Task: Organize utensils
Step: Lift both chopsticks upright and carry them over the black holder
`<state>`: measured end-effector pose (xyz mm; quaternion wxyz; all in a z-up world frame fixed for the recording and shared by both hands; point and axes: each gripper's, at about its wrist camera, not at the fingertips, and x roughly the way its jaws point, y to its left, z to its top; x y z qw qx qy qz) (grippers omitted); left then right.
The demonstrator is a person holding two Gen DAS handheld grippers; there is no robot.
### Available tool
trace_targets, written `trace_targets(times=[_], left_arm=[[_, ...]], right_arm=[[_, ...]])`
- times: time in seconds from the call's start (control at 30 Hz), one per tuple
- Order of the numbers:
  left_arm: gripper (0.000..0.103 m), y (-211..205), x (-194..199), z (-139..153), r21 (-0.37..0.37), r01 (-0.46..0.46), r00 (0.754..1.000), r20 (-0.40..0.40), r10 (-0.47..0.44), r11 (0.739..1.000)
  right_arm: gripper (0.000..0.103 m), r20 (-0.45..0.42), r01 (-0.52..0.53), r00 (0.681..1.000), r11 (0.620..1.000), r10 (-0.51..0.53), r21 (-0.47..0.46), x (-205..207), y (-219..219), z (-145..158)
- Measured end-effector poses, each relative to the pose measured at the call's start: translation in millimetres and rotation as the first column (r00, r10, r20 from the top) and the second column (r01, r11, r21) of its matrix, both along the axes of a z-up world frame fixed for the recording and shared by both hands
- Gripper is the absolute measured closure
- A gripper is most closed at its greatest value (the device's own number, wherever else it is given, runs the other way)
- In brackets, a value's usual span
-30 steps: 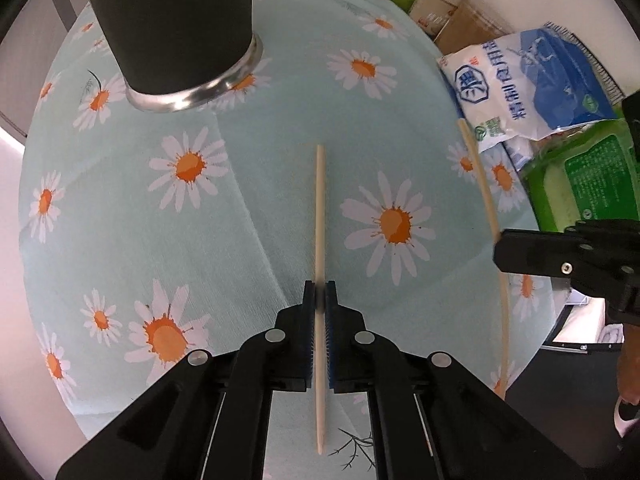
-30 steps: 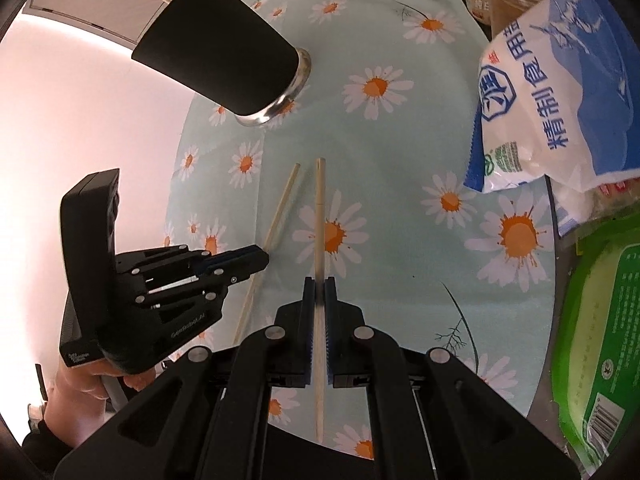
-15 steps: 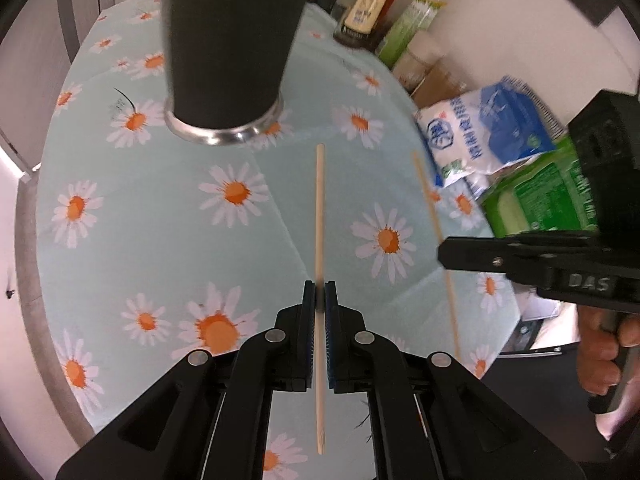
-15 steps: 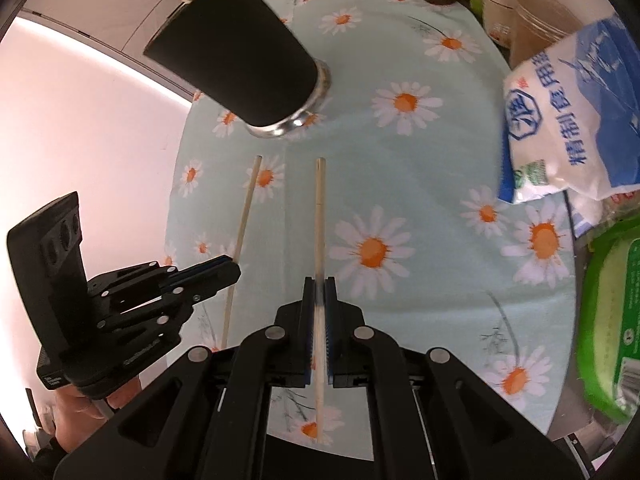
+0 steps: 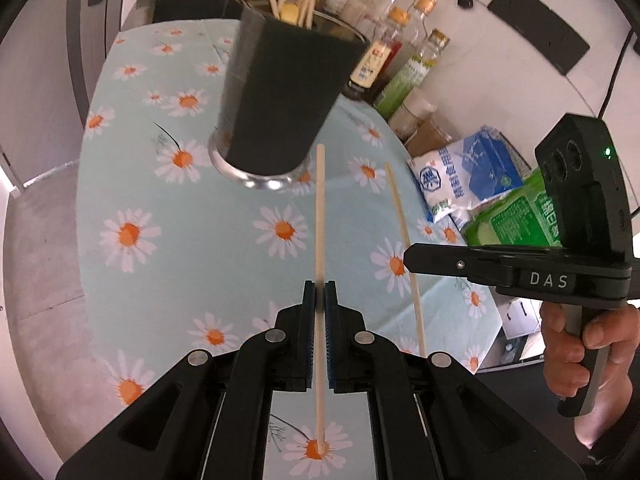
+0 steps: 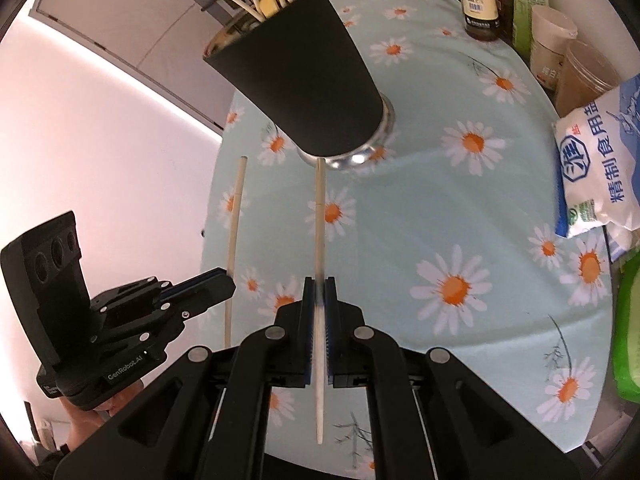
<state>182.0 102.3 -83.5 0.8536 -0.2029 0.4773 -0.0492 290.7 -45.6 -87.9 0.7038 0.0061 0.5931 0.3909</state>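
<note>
Chopsticks: one clamped in left gripper (image 5: 319,294), one in right gripper (image 6: 319,292). Lift both tips over black holder (image 5: 280,96) rim w/o tangling w/ utensils inside, then release.

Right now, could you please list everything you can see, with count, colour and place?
Chopsticks: two, pale wood, one in the left gripper, one in the right gripper.
Utensil holder: one, black with metal base, centre of table, holding more utensils.
Tablecloth: one, light blue with daisies.
Bottles: several, back edge.
Salt bag: one, white and blue, right side.
Green packet: one, beside the bag.
Left gripper: black, shut.
Right gripper: black, shut.
</note>
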Motion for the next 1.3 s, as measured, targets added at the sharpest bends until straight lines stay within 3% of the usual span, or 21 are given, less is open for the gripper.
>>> trace_targets(times=[0.33,0.5,0.8,1.0,1.3], left_arm=[[0.100,17,10,49,0.008,-0.013,0.987,0.159,0.012,1.000],[0.100,25,20,71,-0.001,-0.022,0.966,0.257,0.021,1.000],[0.100,47,43,95,-0.046,-0.046,0.935,0.351,0.060,0.998],[0.100,63,59,107,-0.057,-0.089,0.904,0.415,0.105,0.994],[0.100,81,81,127,-0.098,-0.117,0.821,0.550,0.151,0.988]], right_arm=[[0.097,0.081,0.021,0.996,0.986,-0.035,0.166,16,10,42],[0.097,0.153,0.022,0.986,0.970,-0.060,0.240,29,13,68],[0.097,0.311,0.010,0.943,0.943,-0.120,0.333,43,25,107],[0.097,0.365,0.014,0.916,0.923,-0.167,0.385,61,33,129],[0.097,0.422,-0.009,0.885,0.900,-0.195,0.436,87,49,148]])
